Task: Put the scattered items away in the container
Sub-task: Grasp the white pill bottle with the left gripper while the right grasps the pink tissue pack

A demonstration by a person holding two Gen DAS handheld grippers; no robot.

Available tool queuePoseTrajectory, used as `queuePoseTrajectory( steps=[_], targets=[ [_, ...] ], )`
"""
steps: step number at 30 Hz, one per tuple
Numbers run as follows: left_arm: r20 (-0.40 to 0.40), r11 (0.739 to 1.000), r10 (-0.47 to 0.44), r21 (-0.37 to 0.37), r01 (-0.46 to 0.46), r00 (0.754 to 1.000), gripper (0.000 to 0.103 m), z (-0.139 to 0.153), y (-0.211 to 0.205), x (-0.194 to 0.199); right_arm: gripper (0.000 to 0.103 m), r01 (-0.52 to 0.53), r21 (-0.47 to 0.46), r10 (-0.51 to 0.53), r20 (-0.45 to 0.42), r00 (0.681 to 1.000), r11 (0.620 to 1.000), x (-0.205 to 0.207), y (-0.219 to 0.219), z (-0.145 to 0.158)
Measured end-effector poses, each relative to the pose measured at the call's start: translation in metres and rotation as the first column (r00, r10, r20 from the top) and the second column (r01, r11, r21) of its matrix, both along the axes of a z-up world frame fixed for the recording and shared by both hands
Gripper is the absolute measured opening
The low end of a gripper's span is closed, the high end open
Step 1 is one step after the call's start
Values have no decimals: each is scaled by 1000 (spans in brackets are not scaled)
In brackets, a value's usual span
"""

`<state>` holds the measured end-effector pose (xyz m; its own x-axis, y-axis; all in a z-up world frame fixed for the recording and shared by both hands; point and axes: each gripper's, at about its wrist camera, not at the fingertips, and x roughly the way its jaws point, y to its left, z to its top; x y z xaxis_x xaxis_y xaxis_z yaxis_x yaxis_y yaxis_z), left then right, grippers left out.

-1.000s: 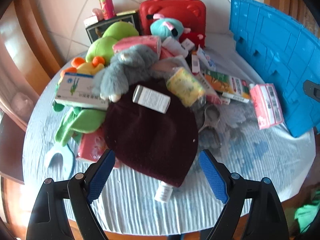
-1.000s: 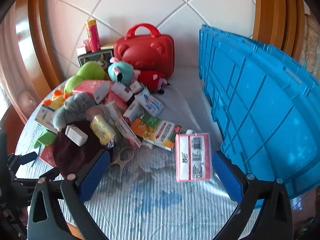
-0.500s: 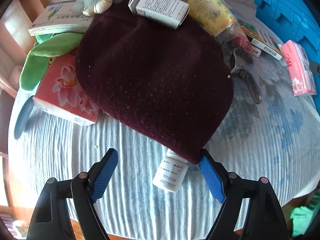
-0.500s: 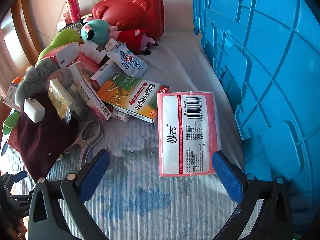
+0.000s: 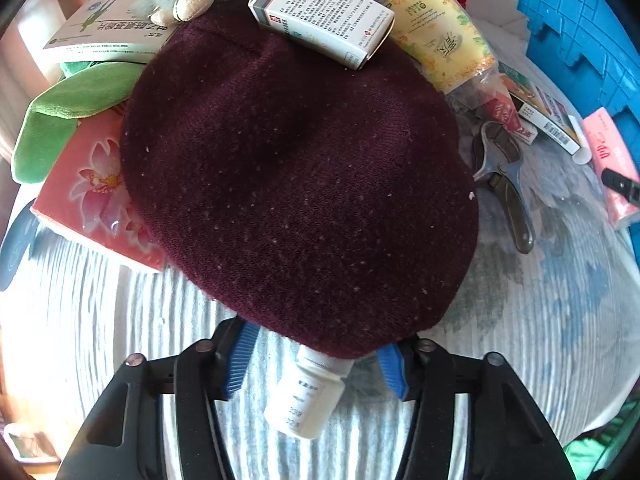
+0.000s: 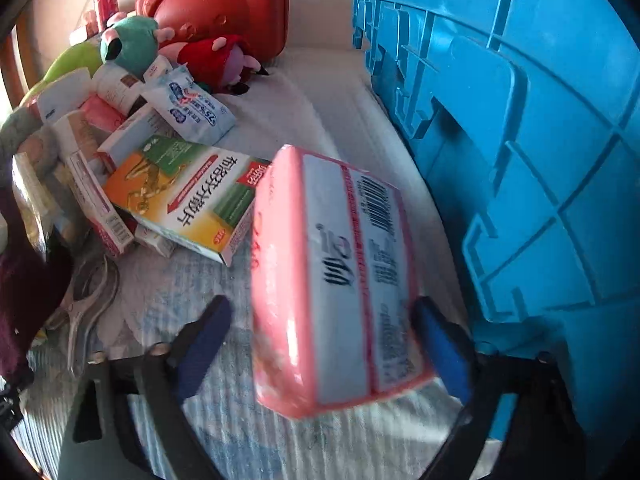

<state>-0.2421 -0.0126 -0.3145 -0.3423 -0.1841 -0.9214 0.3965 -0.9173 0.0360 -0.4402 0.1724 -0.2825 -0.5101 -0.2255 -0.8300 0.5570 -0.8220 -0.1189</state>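
In the left wrist view my left gripper (image 5: 316,356) straddles a white pill bottle (image 5: 306,394) that pokes out from under the near rim of a dark maroon knit hat (image 5: 296,184). Its jaws are partly closed, with gaps to the bottle on both sides. In the right wrist view my right gripper (image 6: 324,344) is around a pink tissue pack (image 6: 336,280) that is tilted up on edge. The right finger touches it; the left finger stands apart. The blue crate (image 6: 520,140) rises just to the right.
A white medicine box (image 5: 320,16) and a yellow packet (image 5: 440,36) lie on the hat's far side. Pliers (image 5: 504,184) lie to its right, a pink flowered tissue pack (image 5: 92,200) to its left. Medicine boxes (image 6: 184,200), plush toys (image 6: 132,40) and a red case (image 6: 216,4) crowd the far left.
My left gripper has moved in and narrowed around the white bottle under the hat. My right gripper has advanced around the pink pack, which has tipped up from lying flat.
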Motion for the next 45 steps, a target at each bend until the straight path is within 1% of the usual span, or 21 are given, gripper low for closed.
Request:
queuePoseTrajectory(
  steps=[4,7,10,12,14,16,17,18,22,25,27,29,32,34,35,36,40,42,43,44,45],
  targets=[
    [1,1000,-5,-7,5,1000,40,1,5,1,74,-100,10,99,62,993,995,28,5,1],
    [-1,1000,1,0,-1,1000,40,1,5,3,73,-187,30,183,113,977,982,51,7,2],
    [0,1000,0,-2,0,1000,40,1,7,5,74,-233,-13,231,176,957,972,65,16,7],
    [2,1000,-1,-9,1,1000,42,1,8,7,78,-217,-48,222,194,955,975,66,25,11],
    [3,1000,-2,-10,2,1000,43,1,10,10,82,-203,-68,212,182,960,977,64,30,16],
    [6,1000,-4,-22,4,1000,48,1,12,13,93,-199,-68,208,182,961,978,60,27,18],
    [8,1000,-3,-27,4,1000,51,1,12,14,101,-202,-68,211,182,960,977,59,26,18],
    [7,1000,-3,-24,3,1000,51,1,13,16,102,-204,-67,213,179,961,977,60,26,18],
    [14,1000,-7,-21,7,1000,52,2,17,22,102,-207,-57,214,199,956,977,64,21,11],
    [21,1000,-11,-22,12,1000,52,2,22,26,102,-235,-60,242,207,948,970,70,12,9],
    [20,1000,-15,-10,15,1000,44,3,24,27,102,-239,-54,245,206,948,970,72,8,6],
    [26,1000,-20,-3,20,999,39,4,29,29,102,-231,-49,236,209,949,972,69,5,2],
    [36,999,-28,-17,29,999,35,5,37,32,102,-221,-48,226,229,947,974,65,3,-6],
    [38,1000,-26,-10,26,999,35,5,40,36,102,-220,-42,223,253,941,975,65,2,-14],
    [39,1000,-25,-5,26,999,35,6,41,38,94,-219,-20,217,252,943,976,66,1,-18],
    [40,1000,-23,-1,23,999,36,6,42,40,91,-220,-4,214,249,945,975,67,1,-21],
    [56,1000,-15,3,15,998,42,7,46,47,91,-222,-9,217,255,942,975,67,1,-20],
    [73,1000,-11,4,11,997,57,7,47,51,93,-221,-15,217,260,941,975,66,2,-20],
    [81,1000,-7,2,7,997,68,6,47,53,93,-220,-16,216,262,940,975,66,2,-20],
    [82,1000,-3,2,3,997,71,6,47,56,94,-220,-18,217,265,940,975,65,2,-20],
    [82,1000,-2,6,2,997,71,6,48,59,95,-222,-22,219,270,938,975,65,2,-21]
  ],
)
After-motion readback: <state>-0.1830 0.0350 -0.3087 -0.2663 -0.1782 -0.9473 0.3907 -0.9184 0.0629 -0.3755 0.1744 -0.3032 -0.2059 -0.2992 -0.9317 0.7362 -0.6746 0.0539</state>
